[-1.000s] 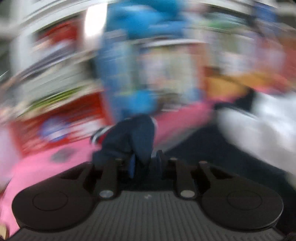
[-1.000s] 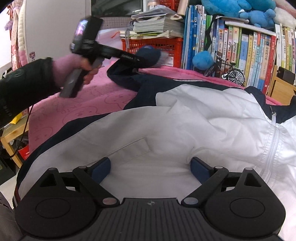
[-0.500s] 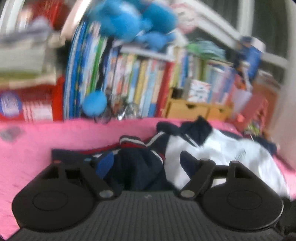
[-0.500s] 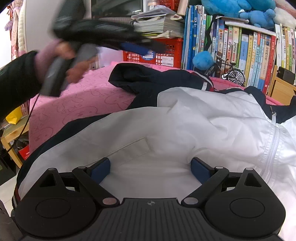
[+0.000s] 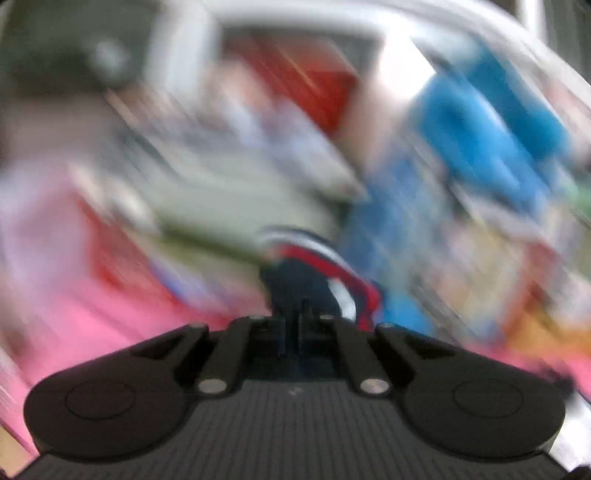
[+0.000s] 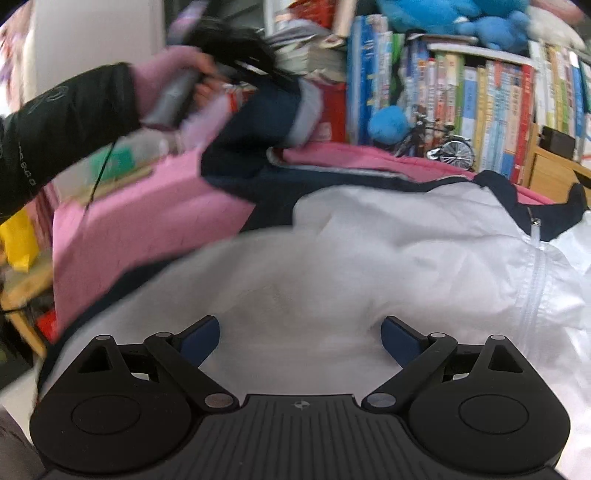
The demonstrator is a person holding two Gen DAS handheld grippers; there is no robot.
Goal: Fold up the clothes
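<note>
— Two grippers were over one jacket (image 6: 369,258) on the pink bed (image 6: 140,221). What did the left gripper (image 5: 301,314) have?

— Its jaws were pressed together on the navy sleeve (image 6: 266,122), at the cuff (image 5: 314,254) with red and white stripes. The right wrist view showed the sleeve lifted off the bed near its far left corner, the hand (image 6: 173,77) gripping the tool's handle above it. The left wrist view was badly blurred beyond the cuff.

— And the right gripper (image 6: 301,336)?

— Its blue pads (image 6: 201,338) stood wide apart over the white body of the jacket, nothing clamped between them; whether they touched the cloth could not be told.

— Where did the jacket lie?

— Spread across the near side of the bed, its zip (image 6: 535,280) running down at the right, the navy collar toward the far edge.

— Behind the bed?

— A row of books (image 6: 480,110) along the far edge, blue plush toys (image 6: 461,18) on top, a toy bicycle (image 6: 439,144) at their foot.
</note>
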